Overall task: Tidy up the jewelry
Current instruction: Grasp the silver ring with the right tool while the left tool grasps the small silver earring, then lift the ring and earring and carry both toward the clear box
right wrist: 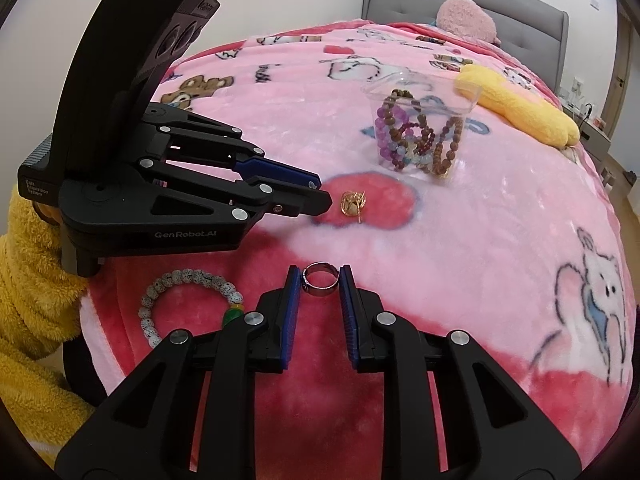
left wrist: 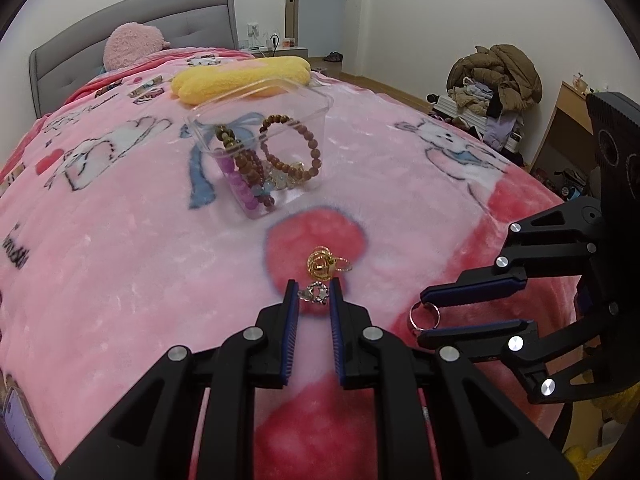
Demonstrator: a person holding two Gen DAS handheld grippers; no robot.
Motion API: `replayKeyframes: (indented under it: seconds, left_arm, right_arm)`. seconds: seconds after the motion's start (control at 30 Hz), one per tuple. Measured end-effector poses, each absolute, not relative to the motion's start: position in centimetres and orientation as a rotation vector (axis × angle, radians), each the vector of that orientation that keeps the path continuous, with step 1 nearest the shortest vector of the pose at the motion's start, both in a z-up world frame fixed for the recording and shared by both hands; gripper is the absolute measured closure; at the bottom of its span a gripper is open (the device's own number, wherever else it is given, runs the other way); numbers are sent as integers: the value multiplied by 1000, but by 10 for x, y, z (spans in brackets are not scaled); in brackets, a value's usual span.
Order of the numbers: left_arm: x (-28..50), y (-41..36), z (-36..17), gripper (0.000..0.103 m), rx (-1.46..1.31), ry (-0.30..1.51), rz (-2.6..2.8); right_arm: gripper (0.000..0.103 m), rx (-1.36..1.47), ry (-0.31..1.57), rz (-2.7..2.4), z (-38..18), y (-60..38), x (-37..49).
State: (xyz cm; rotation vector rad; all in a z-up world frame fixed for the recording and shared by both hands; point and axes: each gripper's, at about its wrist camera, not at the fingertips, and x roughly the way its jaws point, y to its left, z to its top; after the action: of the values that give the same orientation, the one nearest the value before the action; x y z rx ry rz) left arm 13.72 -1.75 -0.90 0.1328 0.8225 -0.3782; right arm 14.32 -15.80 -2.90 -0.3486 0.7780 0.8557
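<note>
Judging by its look, the silver ring (right wrist: 319,280) is a light, hard, smooth metal band that could slip or flick away on the plush pink blanket (right wrist: 480,220) of the bed, so the sure hold is across its outer wall, pads on opposite sides. It sits between the tips of the right gripper (right wrist: 320,282), whose fingers (right wrist: 294,292) stand part open: the left pad seems to touch the band, the right pad just beside it, so I cannot tell whether it is truly clamped. The left gripper (left wrist: 314,294) has its fingers part open too, flanking a small sparkly charm (left wrist: 316,293) that lies on the blanket; the piece looks light, stiff and knobbly, best pinched across its width. Whether those pads touch it is unclear. Just beyond it lies a gold ornament (left wrist: 322,263), delicate and likely to snag in the pile. Farther off stands the clear plastic box (left wrist: 264,120) already holding beaded bracelets (left wrist: 280,156). A pale bead bracelet (right wrist: 188,300) lies on the near left, beside the right gripper, apart from both.
</note>
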Motion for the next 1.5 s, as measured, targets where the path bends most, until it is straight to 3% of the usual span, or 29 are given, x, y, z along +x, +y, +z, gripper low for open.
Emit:
replayKeyframes:
  seconds: [0.83,1.5]
  left_arm:
    - [185,4,56,88,-118,663,-329]
    - [249,14,38,88,-166,709,-288]
  right_arm:
    - [84,-264,561,659,49,-150,204]
    - [84,-246,635,643,27,-130,264]
